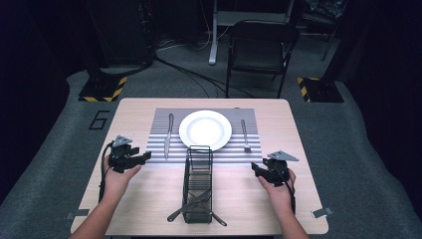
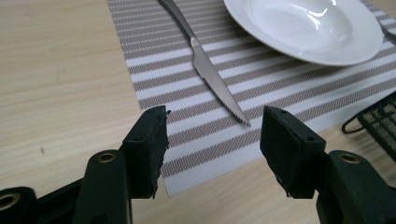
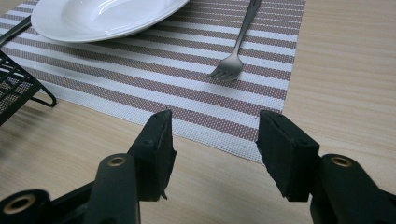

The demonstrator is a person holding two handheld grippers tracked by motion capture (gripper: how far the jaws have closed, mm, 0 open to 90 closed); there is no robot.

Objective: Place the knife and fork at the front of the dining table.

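**Place Setting: Both Claws Idle Beside the Mat**

The left claw (image 1: 147, 156) hovered above the table (image 1: 139, 199) at the left edge of the striped placemat (image 1: 159, 154), jaws spread and holding nothing. In the left gripper view it pointed toward the knife (image 2: 205, 70), which lay flat on the mat, tip nearest the claw, just left of the white plate (image 2: 327, 51) and apart from it.

The plate sat at the centre of the mat. In front of it stood a black wire caddy (image 1: 197, 164), its far end overlapping the mat's near edge; cutlery (image 1: 196, 209) lay crossed at its near end, handles projecting from both sides.

The fork (image 3: 236, 51) lay on the mat to the right of the plate, tines toward the person. The right claw (image 1: 254, 166) hovered above the table near the mat's right corner, jaws likewise spread and unloaded.

Judgement: knife and fork appeared already placed; the step in hand was a pause between transfers. Any next pick would likely require one claw to travel inward to the caddy, descend over a projecting handle, and close across its narrow width.
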